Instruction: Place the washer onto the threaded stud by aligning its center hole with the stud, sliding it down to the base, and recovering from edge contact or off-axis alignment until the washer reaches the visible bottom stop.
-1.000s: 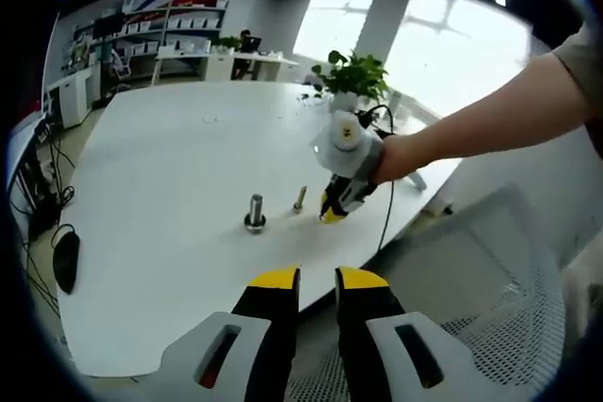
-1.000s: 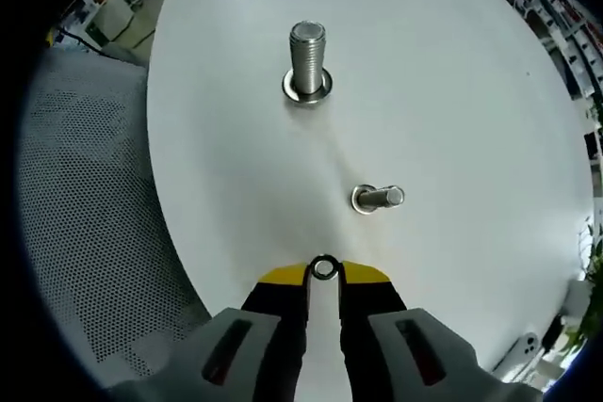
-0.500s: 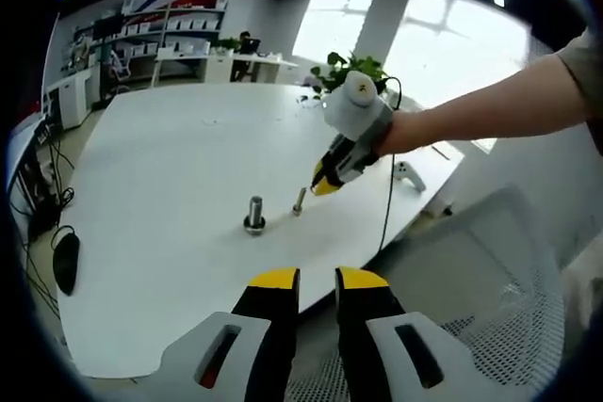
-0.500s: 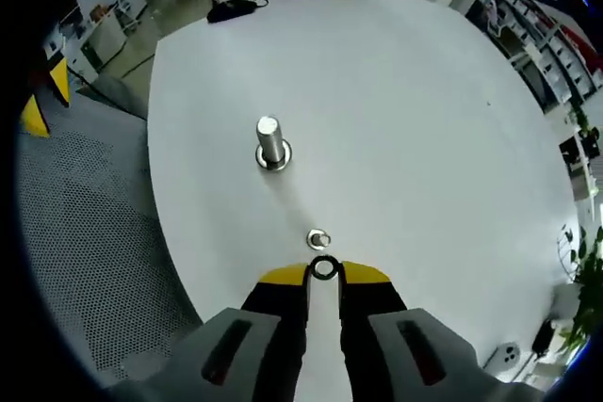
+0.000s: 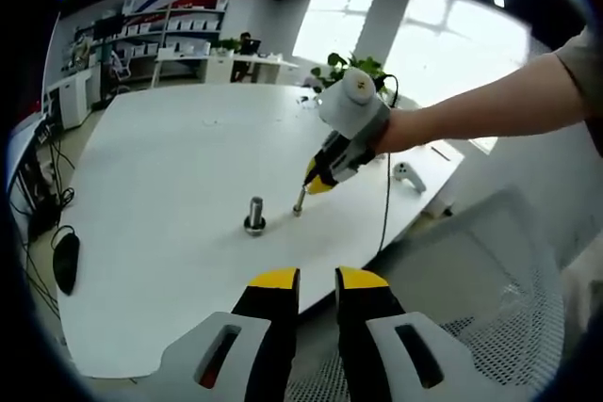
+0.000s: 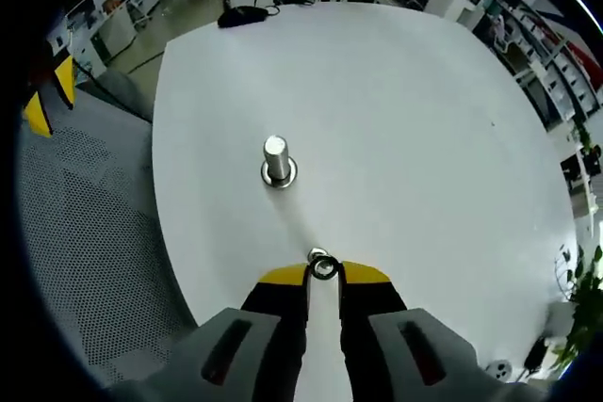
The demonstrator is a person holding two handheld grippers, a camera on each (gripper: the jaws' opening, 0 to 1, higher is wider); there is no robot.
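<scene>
My right gripper [image 6: 323, 275] is shut on a small dark washer [image 6: 324, 268], held flat between its yellow tips. The top of a thin stud [image 6: 317, 255] shows right at the washer's far edge, slightly off to the left. A thicker bolt [image 6: 277, 160] stands upright farther out on the white table [image 6: 424, 138]. In the left gripper view, the right gripper [image 5: 314, 183] hovers just over the thin stud [image 5: 299, 201], with the thick bolt [image 5: 255, 213] to its left. My left gripper [image 5: 317, 280] hangs off the table's near edge, its jaws a narrow gap apart and empty.
A grey mesh chair [image 5: 490, 270] sits below the table's edge, and the same chair [image 6: 85, 233] appears in the right gripper view. A black mouse [image 5: 66, 262] lies at the left, a potted plant [image 5: 353, 72] and a white controller [image 5: 407, 173] at the far side.
The right gripper lifted off the table with the washer and swung left, coming down over the thin stud. The left gripper has stayed still.
</scene>
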